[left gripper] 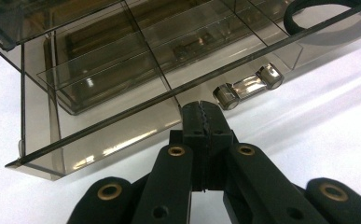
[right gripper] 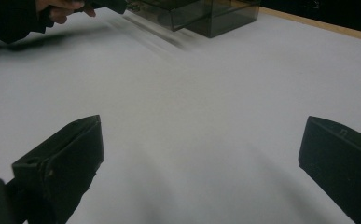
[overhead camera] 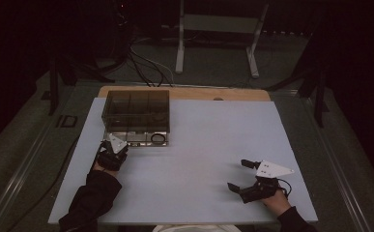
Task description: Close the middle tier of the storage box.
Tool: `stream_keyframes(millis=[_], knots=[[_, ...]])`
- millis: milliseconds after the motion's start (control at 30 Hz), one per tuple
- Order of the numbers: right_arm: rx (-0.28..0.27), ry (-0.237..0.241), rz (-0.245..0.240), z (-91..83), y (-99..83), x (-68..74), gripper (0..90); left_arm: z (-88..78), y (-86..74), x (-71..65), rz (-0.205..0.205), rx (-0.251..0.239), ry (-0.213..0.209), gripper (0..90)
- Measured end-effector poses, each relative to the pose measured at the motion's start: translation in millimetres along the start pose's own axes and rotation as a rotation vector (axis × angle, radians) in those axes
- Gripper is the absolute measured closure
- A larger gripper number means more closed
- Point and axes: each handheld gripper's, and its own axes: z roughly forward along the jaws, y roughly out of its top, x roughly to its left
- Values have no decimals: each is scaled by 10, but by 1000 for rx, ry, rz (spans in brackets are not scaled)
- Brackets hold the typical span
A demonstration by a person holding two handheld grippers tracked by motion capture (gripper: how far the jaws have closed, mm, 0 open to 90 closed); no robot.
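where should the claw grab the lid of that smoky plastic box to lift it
Probably at the small clear latch tab on the near front edge of the compartment box, coming from the person's side. The tab juts out past the flat lid edge, giving the only lip to pinch. The left claw, shut, sits just beside it; the right claw rests open, apart.

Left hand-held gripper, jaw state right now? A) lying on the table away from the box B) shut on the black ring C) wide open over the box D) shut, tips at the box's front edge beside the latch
D: the left hand-held gripper has its jaws pressed together, tips right at the smoky clear box front edge, beside the latch.
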Motion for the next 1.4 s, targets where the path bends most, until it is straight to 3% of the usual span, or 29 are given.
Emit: stream_keyframes(millis=[267, 1400], knots=[[0, 0, -1, 0, 0, 2, 0, 2, 25, 21, -13, -7, 1, 900], [2, -1, -5, -1, 0, 4, 0, 88, 140, 17, -3, -10, -3, 900]])
